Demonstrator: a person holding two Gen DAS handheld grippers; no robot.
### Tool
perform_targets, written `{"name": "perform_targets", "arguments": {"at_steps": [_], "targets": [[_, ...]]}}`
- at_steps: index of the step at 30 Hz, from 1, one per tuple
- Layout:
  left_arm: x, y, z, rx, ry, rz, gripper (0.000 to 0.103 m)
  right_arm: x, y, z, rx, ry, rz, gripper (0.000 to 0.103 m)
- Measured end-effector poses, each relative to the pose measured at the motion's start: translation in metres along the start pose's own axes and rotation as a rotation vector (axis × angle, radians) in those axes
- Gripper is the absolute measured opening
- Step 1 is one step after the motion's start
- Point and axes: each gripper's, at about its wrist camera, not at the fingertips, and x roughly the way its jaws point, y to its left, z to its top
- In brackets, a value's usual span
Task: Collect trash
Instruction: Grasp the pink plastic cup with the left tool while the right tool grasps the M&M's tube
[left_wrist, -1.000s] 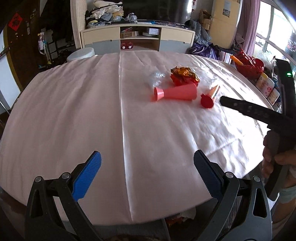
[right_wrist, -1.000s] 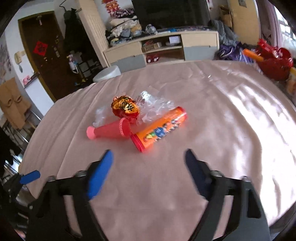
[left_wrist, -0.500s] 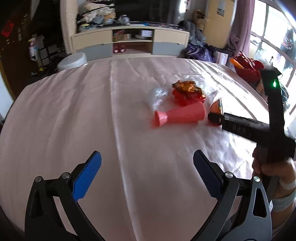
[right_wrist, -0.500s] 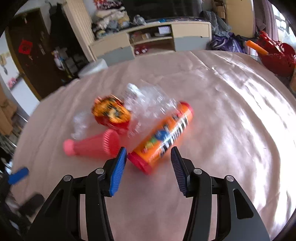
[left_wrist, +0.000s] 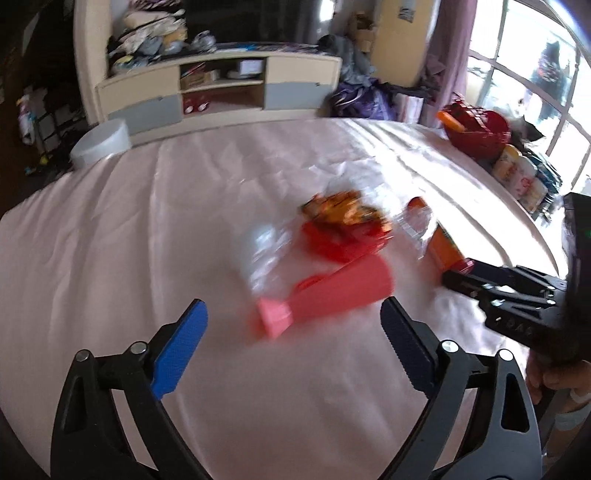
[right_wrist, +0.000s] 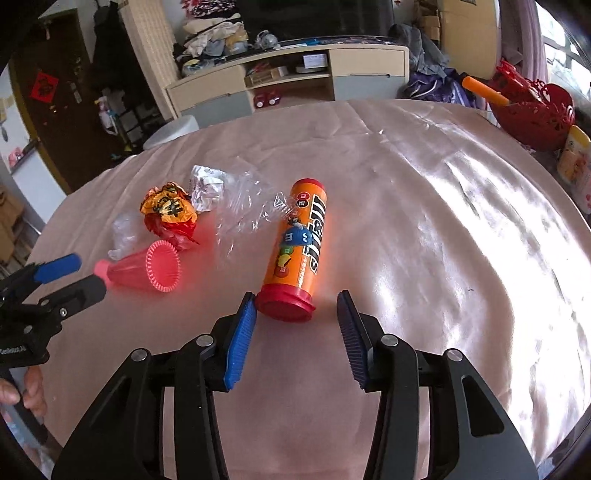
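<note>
An orange candy tube (right_wrist: 299, 240) with a red cap lies on the pink tablecloth; it also shows in the left wrist view (left_wrist: 443, 251). My right gripper (right_wrist: 297, 339) is open with the tube's cap just between its fingertips, not clamped. A pink ribbed plastic cone (left_wrist: 328, 291) lies on its side, also in the right wrist view (right_wrist: 147, 266). My left gripper (left_wrist: 291, 347) is open just short of the cone. An orange-and-red wrapper (right_wrist: 170, 214), clear cellophane (right_wrist: 251, 206) and a silver foil ball (right_wrist: 207, 184) lie beside them.
The round table (right_wrist: 443, 221) has a red basket (right_wrist: 535, 110) and small bottles (left_wrist: 517, 177) at its right edge. A low cabinet (left_wrist: 221, 88) and a white stool (left_wrist: 99, 144) stand beyond the far edge.
Both grippers have moved forward to the trash. The right gripper narrowed and now straddles the tube's cap. The left gripper came up close to the pink cone.
</note>
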Motion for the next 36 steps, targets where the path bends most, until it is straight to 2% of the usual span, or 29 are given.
{"name": "perform_targets", "arguments": {"at_steps": [3, 6, 8, 12, 17, 20, 22, 25, 28, 36], "targets": [[0.003, -0.012, 0.008, 0.063, -0.007, -0.014, 0.081, 0.0, -0.003, 0.001, -0.004, 0.0, 0.017, 0.046], [0.011, -0.021, 0.013, 0.117, 0.001, 0.005, 0.069, 0.001, -0.003, 0.003, -0.008, -0.004, 0.016, 0.045], [0.018, -0.023, 0.016, 0.127, 0.017, -0.027, 0.065, 0.002, -0.004, 0.005, -0.01, -0.007, 0.016, 0.045], [0.032, -0.025, 0.017, 0.144, 0.057, -0.075, 0.062, 0.003, -0.004, 0.007, -0.02, -0.006, 0.017, 0.045], [0.047, -0.024, 0.007, 0.171, 0.127, -0.071, 0.058, 0.003, -0.005, 0.007, -0.027, -0.008, 0.023, 0.045], [0.044, -0.025, 0.002, 0.197, 0.114, -0.044, 0.055, 0.005, -0.005, 0.007, -0.04, -0.026, 0.009, 0.043], [0.041, -0.024, -0.001, 0.19, 0.11, -0.041, 0.052, 0.005, -0.004, 0.006, -0.047, -0.036, 0.014, 0.032], [0.036, -0.03, -0.006, 0.199, 0.099, -0.027, 0.041, 0.003, -0.004, 0.003, -0.058, -0.04, 0.021, 0.032], [0.028, -0.034, -0.014, 0.199, 0.098, -0.026, 0.037, -0.002, -0.005, -0.002, -0.078, -0.044, 0.018, 0.032], [0.001, -0.053, -0.045, 0.161, 0.111, -0.018, 0.034, -0.03, -0.02, -0.031, -0.053, -0.031, 0.082, 0.032]]}}
